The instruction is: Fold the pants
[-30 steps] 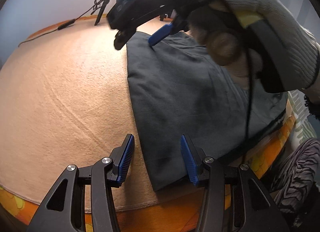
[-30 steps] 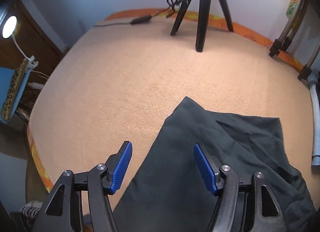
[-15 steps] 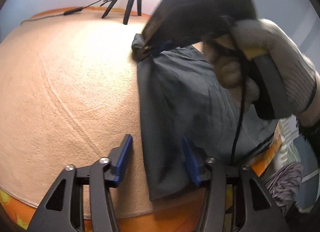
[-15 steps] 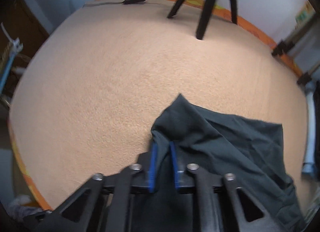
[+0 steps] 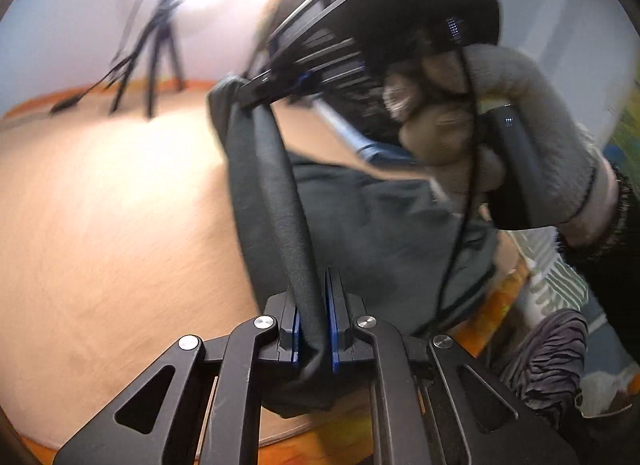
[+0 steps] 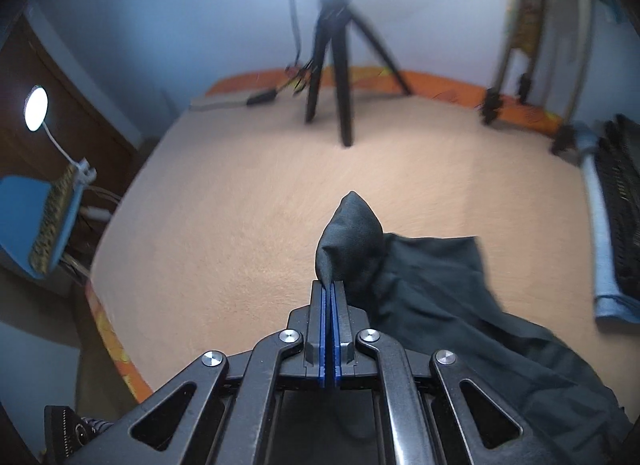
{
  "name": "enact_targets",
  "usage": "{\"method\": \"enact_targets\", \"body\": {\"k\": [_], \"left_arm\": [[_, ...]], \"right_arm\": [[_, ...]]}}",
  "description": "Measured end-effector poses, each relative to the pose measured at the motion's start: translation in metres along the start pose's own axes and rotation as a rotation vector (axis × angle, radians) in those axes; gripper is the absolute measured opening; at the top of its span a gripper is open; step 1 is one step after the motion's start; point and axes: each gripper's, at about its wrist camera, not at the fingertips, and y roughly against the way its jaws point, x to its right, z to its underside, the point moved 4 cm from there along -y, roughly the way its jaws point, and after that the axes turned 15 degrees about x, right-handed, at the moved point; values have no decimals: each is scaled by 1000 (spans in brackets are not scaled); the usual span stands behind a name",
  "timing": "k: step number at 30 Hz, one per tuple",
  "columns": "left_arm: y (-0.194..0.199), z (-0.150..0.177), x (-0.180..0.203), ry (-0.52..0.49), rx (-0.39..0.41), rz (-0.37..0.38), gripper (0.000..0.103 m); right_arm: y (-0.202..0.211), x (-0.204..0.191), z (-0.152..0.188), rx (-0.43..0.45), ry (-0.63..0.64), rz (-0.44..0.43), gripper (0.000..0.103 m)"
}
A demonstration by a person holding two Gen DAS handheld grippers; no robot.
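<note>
The left gripper (image 5: 315, 305) is closing, its pads pinching a rolled edge of the dark pants (image 5: 372, 221). The right gripper (image 6: 330, 297) is clamped on another corner, lifted above the peach-covered bed (image 6: 248, 225). Motion blur smears the tripod (image 6: 336, 65).

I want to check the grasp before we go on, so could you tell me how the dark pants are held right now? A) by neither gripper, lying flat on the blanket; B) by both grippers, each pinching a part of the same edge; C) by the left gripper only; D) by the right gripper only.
B: the left gripper and the right gripper each pinch the pants, whose edge stretches between them, lifted.
</note>
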Motion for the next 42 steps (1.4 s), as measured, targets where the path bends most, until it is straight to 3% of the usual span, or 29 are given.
{"method": "enact_targets", "body": {"k": [5,10,16,23,29,31,34,36,38,42], "left_arm": [[-20,-15,52,-39,22,122,8],[-60,-15,111,-74,-17,247,8],[-115,-3,190,-155,-86,371,8],[-159,21,244,-186,-170,451,8],[-171,28,248,-170,-221,442,8],[-169,25,248,-186,-220,434,14],[-157,23,246,-218,-226,428,20],[-142,22,241,-253,-208,416,34],[-129,17,230,-258,-187,403,41],[-96,9,192,-215,-149,349,42]], "right_arm": [[46,39,-10,76,-46,6,0],[87,93,-12,138,-85,52,0],[138,192,17,168,-175,153,0],[166,292,58,162,-282,252,0],[158,338,85,146,-342,275,0],[150,346,94,122,-359,281,0],[149,352,98,122,-367,299,11],[157,352,97,138,-356,310,22],[169,348,91,173,-331,328,38],[192,324,73,251,-259,324,41]]}}
